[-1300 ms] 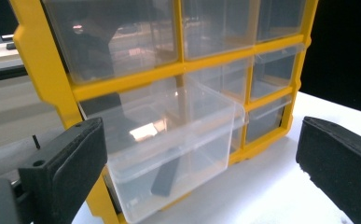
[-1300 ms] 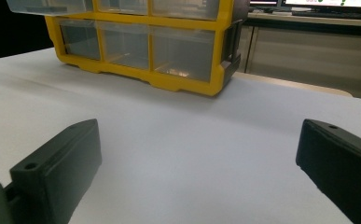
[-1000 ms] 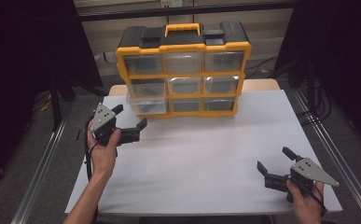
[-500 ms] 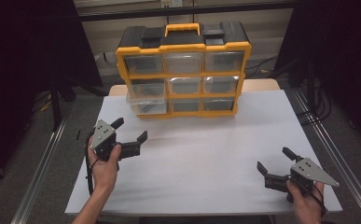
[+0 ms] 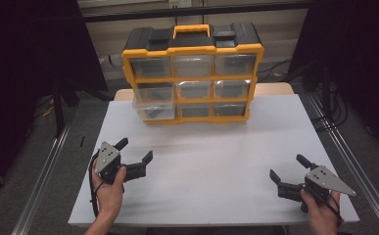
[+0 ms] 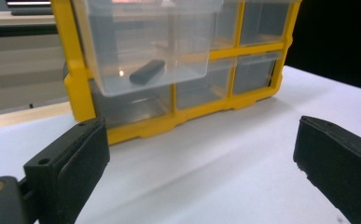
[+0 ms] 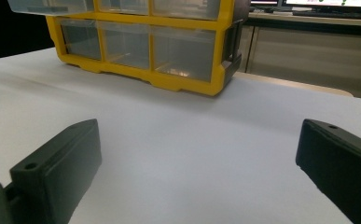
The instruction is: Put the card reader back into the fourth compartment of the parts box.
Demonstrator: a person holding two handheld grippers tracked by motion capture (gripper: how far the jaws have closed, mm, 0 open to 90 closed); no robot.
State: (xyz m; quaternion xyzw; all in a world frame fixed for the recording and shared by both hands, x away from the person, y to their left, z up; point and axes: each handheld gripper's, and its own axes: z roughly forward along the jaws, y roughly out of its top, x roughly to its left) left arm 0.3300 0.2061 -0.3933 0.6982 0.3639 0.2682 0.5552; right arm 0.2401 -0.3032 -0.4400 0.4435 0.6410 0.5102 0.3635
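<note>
A yellow and black organiser [image 5: 192, 73] [image 6: 178, 60] [image 7: 159, 42] with clear drawers stands at the back of the white table [image 5: 216, 161]. Its middle-left drawer [image 5: 153, 104] [image 6: 150, 46] is pulled out and holds a small black bar [image 6: 146, 71]. My left gripper [image 5: 134, 155] [image 6: 201, 168] is open and empty near the table's front left, facing that drawer. My right gripper [image 5: 289, 169] [image 7: 199, 172] is open and empty at the front right, low over the table.
Dark curtains flank the table. Metal rails [image 5: 40, 186] run along both sides on the floor. A cabinet and desk [image 7: 308, 42] stand behind the organiser's right end. Bare white tabletop lies between the two grippers.
My left gripper has drawn back from the organiser toward the table's front left edge and lowered. The right gripper has stayed where it was.
</note>
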